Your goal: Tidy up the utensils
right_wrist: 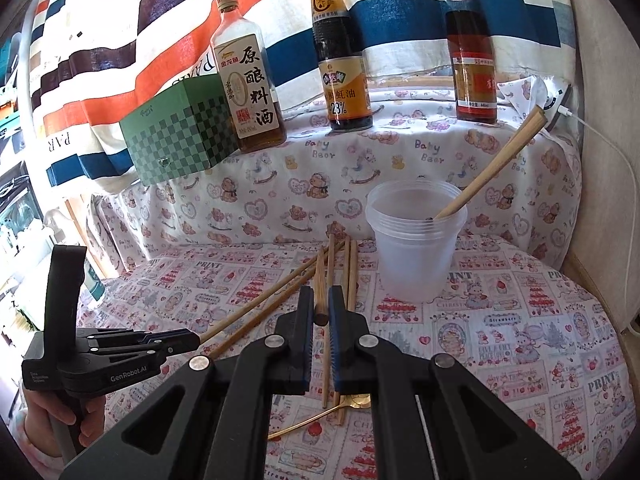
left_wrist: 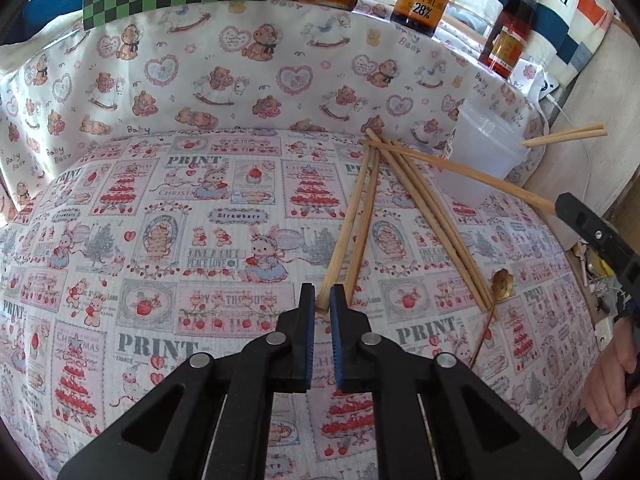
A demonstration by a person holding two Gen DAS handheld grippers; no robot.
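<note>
Several wooden chopsticks (left_wrist: 424, 208) lie crossed on the printed cloth, also in the right wrist view (right_wrist: 348, 268). My left gripper (left_wrist: 323, 312) is shut on the near end of one chopstick (left_wrist: 344, 232) that rests on the cloth; it shows at the left of the right wrist view (right_wrist: 192, 338). My right gripper (right_wrist: 320, 316) is shut on the end of another chopstick (right_wrist: 320, 280); it shows at the right edge of the left wrist view (left_wrist: 568, 204). A translucent plastic cup (right_wrist: 414, 240) holds two chopsticks (right_wrist: 492, 168). A gold spoon (left_wrist: 500, 284) lies by the chopsticks.
Three sauce bottles (right_wrist: 248, 76) (right_wrist: 342, 60) (right_wrist: 470, 52) and a green checkered box (right_wrist: 180, 136) stand on the raised ledge behind. A white cable (right_wrist: 624, 176) runs down the right side. A striped cloth hangs at the back.
</note>
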